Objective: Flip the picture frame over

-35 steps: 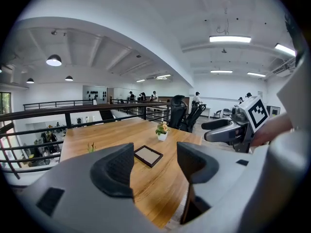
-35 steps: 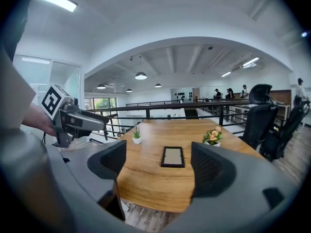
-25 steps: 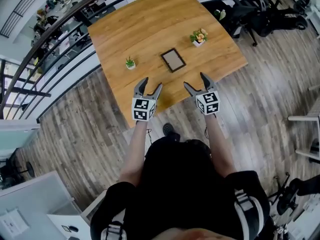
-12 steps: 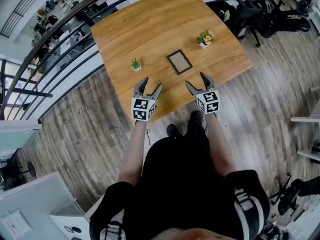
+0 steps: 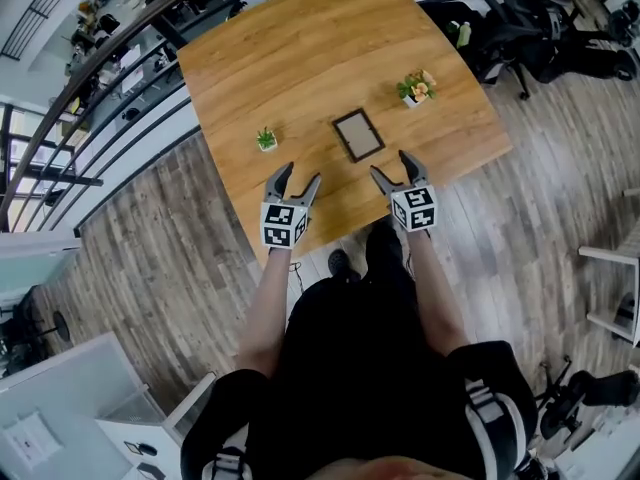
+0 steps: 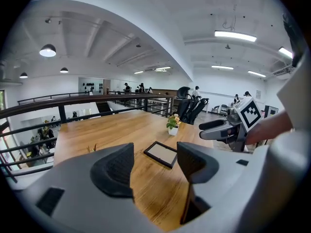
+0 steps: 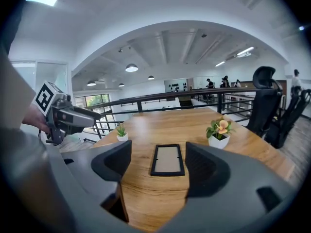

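A dark-rimmed picture frame (image 5: pixel 357 135) lies flat on the wooden table (image 5: pixel 300 58), near its front edge. My left gripper (image 5: pixel 299 175) hovers over that edge, left of the frame, open and empty. My right gripper (image 5: pixel 391 165) is just right of the frame's near end; its jaws are closing with nothing between them. In the left gripper view the frame (image 6: pixel 164 153) lies ahead past the jaws of the left gripper (image 6: pixel 154 166), and the right gripper (image 6: pixel 228 127) shows at the right. In the right gripper view the frame (image 7: pixel 167 159) lies straight ahead of the right gripper (image 7: pixel 159 170).
A small green plant (image 5: pixel 266 140) stands left of the frame and a flowering pot (image 5: pixel 416 88) behind it to the right. A black railing (image 5: pixel 120 78) runs along the table's far and left sides. Office chairs (image 5: pixel 530 28) stand at the right.
Both grippers have come forward and lower, now reaching over the table's front edge near the frame. The person has stepped closer to the table. The frame has not moved.
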### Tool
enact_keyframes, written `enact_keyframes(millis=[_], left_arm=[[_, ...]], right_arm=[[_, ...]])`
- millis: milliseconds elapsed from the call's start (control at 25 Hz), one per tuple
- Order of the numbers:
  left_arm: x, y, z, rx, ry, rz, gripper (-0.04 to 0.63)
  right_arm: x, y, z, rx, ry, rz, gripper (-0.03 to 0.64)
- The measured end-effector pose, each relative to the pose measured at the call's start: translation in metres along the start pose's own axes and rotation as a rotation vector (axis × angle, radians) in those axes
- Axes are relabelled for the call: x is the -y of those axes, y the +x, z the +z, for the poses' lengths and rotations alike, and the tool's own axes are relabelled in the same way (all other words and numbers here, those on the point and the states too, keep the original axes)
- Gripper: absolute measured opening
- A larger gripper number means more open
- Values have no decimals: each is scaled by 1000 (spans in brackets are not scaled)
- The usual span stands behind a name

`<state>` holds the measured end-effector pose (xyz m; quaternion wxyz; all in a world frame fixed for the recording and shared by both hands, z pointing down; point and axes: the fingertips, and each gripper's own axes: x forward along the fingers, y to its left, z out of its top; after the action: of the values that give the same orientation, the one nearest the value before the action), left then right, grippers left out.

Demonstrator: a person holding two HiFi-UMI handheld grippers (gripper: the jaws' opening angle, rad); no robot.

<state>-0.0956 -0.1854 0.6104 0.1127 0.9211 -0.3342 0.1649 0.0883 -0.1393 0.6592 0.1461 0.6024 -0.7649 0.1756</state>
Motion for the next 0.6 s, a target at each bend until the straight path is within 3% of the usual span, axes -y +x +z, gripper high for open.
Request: enact_keyframes(millis=[600], left_arm=[[-11, 73, -32, -116, -104, 51, 279]], right_arm=[[47, 69, -44, -152, 31, 90, 323]])
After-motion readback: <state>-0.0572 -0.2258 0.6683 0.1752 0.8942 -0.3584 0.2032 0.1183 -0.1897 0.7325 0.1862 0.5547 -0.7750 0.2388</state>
